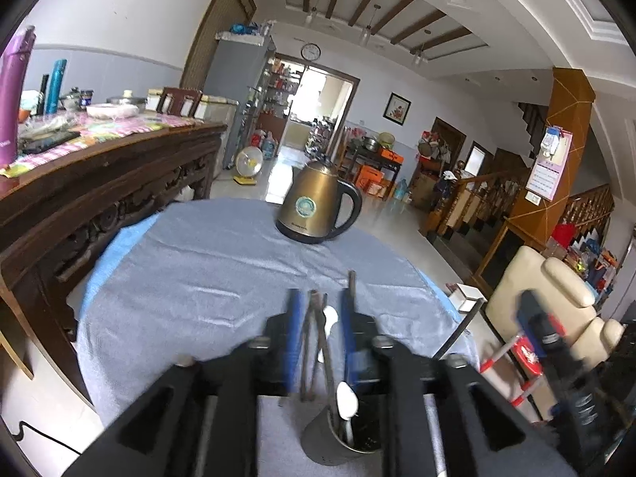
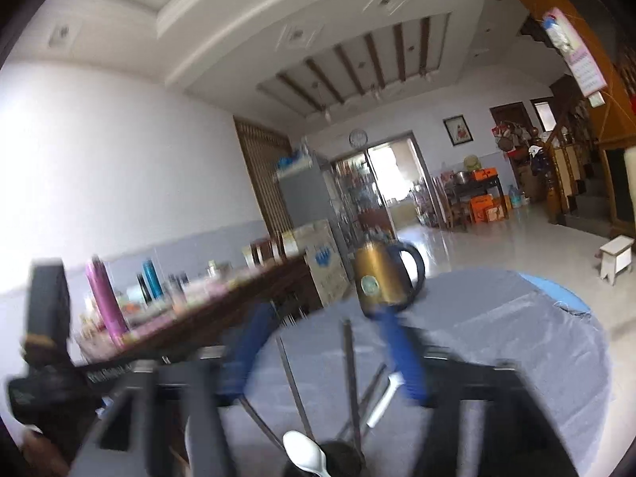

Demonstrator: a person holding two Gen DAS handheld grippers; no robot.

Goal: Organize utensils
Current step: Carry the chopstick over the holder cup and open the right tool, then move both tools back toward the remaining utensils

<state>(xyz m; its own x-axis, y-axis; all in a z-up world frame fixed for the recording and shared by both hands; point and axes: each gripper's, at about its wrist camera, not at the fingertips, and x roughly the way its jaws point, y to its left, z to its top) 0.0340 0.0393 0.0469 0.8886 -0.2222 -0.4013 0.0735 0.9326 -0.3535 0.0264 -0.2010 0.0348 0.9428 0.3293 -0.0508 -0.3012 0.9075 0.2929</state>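
Utensils: dark chopsticks (image 1: 318,342) and a white spoon (image 1: 346,399) stand in a grey metal cup (image 1: 318,443) at the near edge of the table
Cup location: on the grey cloth (image 1: 206,278), directly below both grippers; a second white spoon (image 1: 329,318) shows between the left fingers, and whether it is in the cup or on the cloth cannot be told
Left gripper (image 1: 320,332): blue-padded fingers spread, straddling the chopstick tops; no contact with them is visible
Right gripper (image 2: 326,349): fingers spread wide, nothing between the pads; the view is motion-blurred
Right view contents: several chopsticks (image 2: 349,377) fan out of the cup mouth, with a spoon (image 2: 305,455) bowl at the rim
Other objects: bronze kettle (image 1: 318,206) at the far side of the table, well apart from the cup
Done (judgement): most utensils appear already collected in the cup
Left (judgement): no loose utensil is clearly seen on the cloth; remaining work is probably straightening the fanned chopsticks, or the task is near its end
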